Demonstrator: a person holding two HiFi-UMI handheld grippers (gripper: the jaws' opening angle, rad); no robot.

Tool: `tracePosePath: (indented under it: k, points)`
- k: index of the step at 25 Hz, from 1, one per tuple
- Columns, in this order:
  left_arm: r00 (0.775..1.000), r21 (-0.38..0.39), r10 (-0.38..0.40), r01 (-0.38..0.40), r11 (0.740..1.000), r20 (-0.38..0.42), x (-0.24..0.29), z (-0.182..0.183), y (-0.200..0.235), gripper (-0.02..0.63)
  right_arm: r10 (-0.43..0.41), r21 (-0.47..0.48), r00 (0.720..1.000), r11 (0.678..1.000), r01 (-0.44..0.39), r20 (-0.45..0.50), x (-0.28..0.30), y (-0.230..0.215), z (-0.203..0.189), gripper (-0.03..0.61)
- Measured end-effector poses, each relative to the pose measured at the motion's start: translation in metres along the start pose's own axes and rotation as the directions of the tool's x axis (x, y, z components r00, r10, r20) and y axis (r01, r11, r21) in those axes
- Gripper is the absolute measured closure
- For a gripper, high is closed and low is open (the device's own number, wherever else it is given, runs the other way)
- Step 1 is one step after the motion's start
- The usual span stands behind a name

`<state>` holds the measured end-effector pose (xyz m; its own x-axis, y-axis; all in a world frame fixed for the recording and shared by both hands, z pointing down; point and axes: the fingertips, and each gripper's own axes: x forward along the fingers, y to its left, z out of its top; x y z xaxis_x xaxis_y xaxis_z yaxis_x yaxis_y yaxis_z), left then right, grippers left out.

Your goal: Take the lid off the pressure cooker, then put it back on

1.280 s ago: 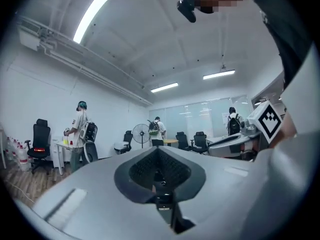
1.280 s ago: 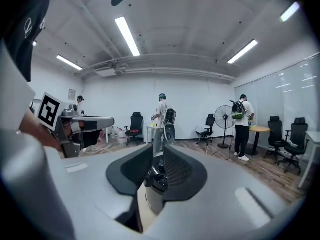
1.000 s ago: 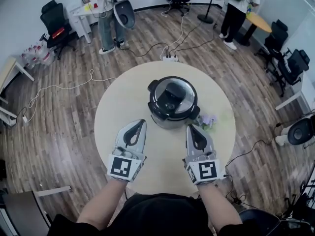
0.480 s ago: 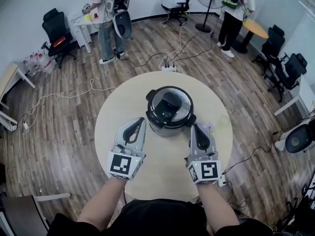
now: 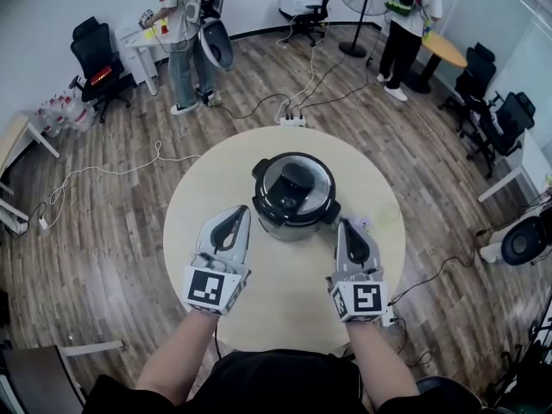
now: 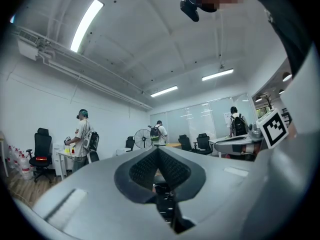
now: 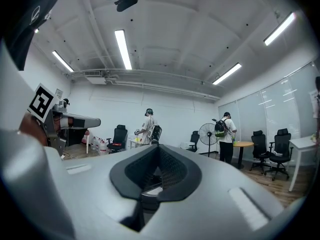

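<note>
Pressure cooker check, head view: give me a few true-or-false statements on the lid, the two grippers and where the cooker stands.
1. The lid sits on the pressure cooker. True.
2. The left gripper and the right gripper are both shut. True.
3. The left gripper grips the lid. False: it holds nothing and hangs beside the pressure cooker, at its left.
4. The pressure cooker stands on the floor. False: it stands on the round table.

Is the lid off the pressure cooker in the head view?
No, the lid sits in place on top of the pressure cooker.
</note>
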<state>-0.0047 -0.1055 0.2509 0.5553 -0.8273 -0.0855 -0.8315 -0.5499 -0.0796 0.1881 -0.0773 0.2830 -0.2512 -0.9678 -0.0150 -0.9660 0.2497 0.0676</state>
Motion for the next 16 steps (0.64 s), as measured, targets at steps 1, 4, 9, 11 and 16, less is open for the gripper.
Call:
tracePosePath:
  k: [1, 4, 9, 11, 16]
  points:
    - [1.0, -0.002, 0.002, -0.002, 1.0, -0.001, -0.0002, -0.0004, 0.0009, 0.614, -0.004, 0.0, 1.0, 1.0, 0.004, -0.002, -0.0002, -0.0009, -0.0006, 0.572]
    - [1.0, -0.01, 0.006, -0.006, 1.0, -0.001, -0.0004, -0.002, 0.0022, 0.614, -0.011, -0.003, 1.0, 1.0, 0.011, -0.001, -0.0008, -0.0018, -0.0007, 0.572]
    - [1.0, -0.017, 0.01, -0.01, 1.0, -0.003, -0.0004, -0.0025, 0.0038, 0.614, -0.009, -0.009, 1.0, 1.0, 0.009, -0.003, -0.0011, -0.0003, -0.0009, 0.572]
    - [1.0, -0.016, 0.009, -0.009, 1.0, -0.005, -0.0003, -0.0027, 0.0036, 0.614, -0.008, -0.009, 1.0, 1.0, 0.007, -0.008, -0.0017, 0.0005, -0.0021, 0.572]
    - [1.0, -0.019, 0.007, -0.007, 1.0, -0.009, -0.0009, -0.0046, 0.0022, 0.614, -0.01, -0.007, 1.0, 1.0, 0.01, -0.012, -0.0025, 0.0025, -0.0048, 0.572]
